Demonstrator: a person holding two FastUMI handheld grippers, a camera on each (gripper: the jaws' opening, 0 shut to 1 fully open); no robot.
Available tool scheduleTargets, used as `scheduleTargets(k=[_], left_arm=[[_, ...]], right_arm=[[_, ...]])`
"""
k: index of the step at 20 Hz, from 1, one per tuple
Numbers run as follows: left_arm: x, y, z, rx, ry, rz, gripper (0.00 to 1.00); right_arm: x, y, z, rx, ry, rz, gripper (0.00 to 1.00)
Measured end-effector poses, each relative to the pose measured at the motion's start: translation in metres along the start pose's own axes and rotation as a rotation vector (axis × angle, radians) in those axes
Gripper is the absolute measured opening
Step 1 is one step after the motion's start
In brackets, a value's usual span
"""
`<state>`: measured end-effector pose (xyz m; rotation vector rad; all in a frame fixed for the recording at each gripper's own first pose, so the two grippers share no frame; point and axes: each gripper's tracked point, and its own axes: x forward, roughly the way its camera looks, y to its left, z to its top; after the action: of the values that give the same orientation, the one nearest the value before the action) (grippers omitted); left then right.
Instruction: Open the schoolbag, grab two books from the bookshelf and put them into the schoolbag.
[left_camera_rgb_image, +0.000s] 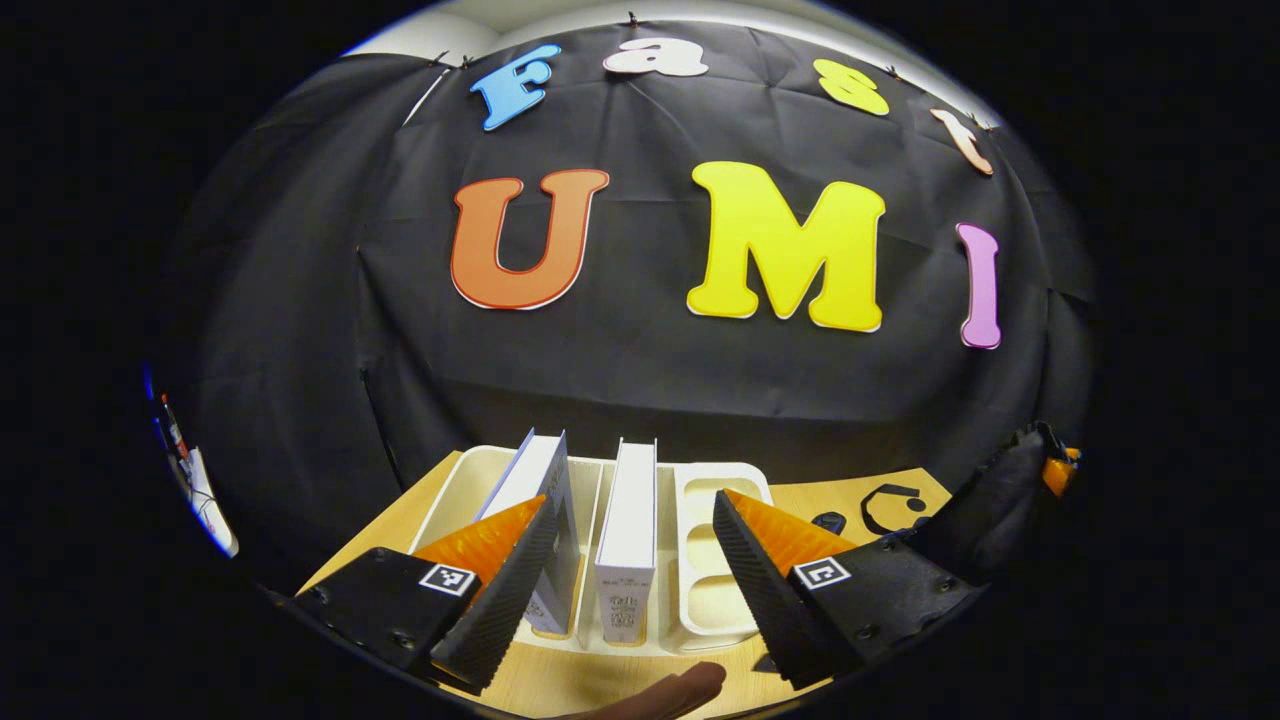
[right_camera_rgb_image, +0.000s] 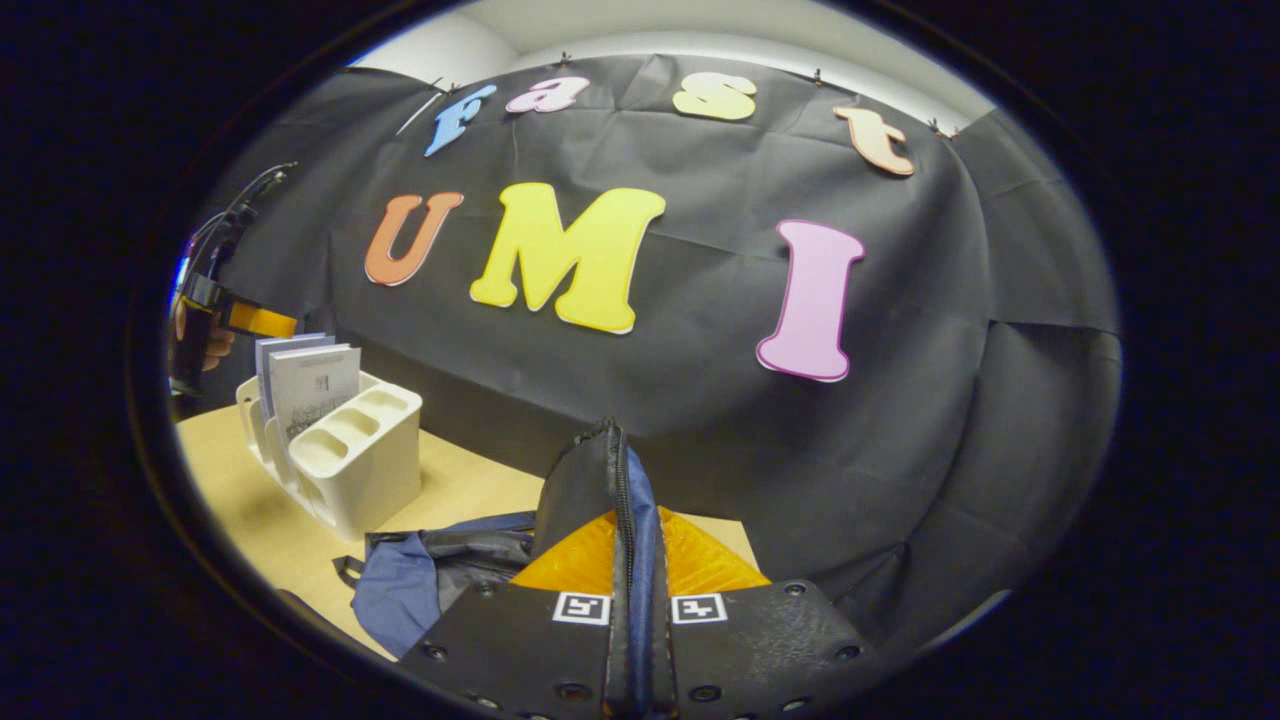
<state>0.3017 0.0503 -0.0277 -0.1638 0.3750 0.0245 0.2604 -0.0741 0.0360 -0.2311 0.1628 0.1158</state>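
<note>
Right gripper (right_camera_rgb_image: 636, 560) sits lowest in the right gripper view, jaws closed on the schoolbag's (right_camera_rgb_image: 440, 575) zippered edge, lifting that flap upright; the rest of the bag lies slumped on the counter (right_camera_rgb_image: 470, 490). Left gripper (left_camera_rgb_image: 620, 560) hovers with jaws open, straddling the books. Two books (left_camera_rgb_image: 628, 530) stand upright, spines facing the camera, in the white bookshelf (left_camera_rgb_image: 715, 590) slots; the rightmost compartments hold nothing.

Pale wooden table (right_camera_rgb_image: 470, 490), black cloth wall (left_camera_rgb_image: 620, 370).
</note>
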Motion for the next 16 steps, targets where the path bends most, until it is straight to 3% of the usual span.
scheduleTargets(k=[3, 12, 16], left_arm=[[0.024, 0.0, 0.015, -0.007, 0.035, 0.0, 0.98], [0.062, -0.005, -0.005, 0.294, 0.25, 0.05, 0.93], [0.064, -0.002, -0.016, 0.294, 0.313, 0.061, 0.93]], right_arm=[[-0.005, -0.012, -0.002, 0.029, -0.004, 0.009, 0.08], [-0.006, -0.027, -0.01, 0.047, -0.002, 0.019, 0.08], [-0.007, -0.024, -0.011, 0.039, -0.005, 0.025, 0.08]])
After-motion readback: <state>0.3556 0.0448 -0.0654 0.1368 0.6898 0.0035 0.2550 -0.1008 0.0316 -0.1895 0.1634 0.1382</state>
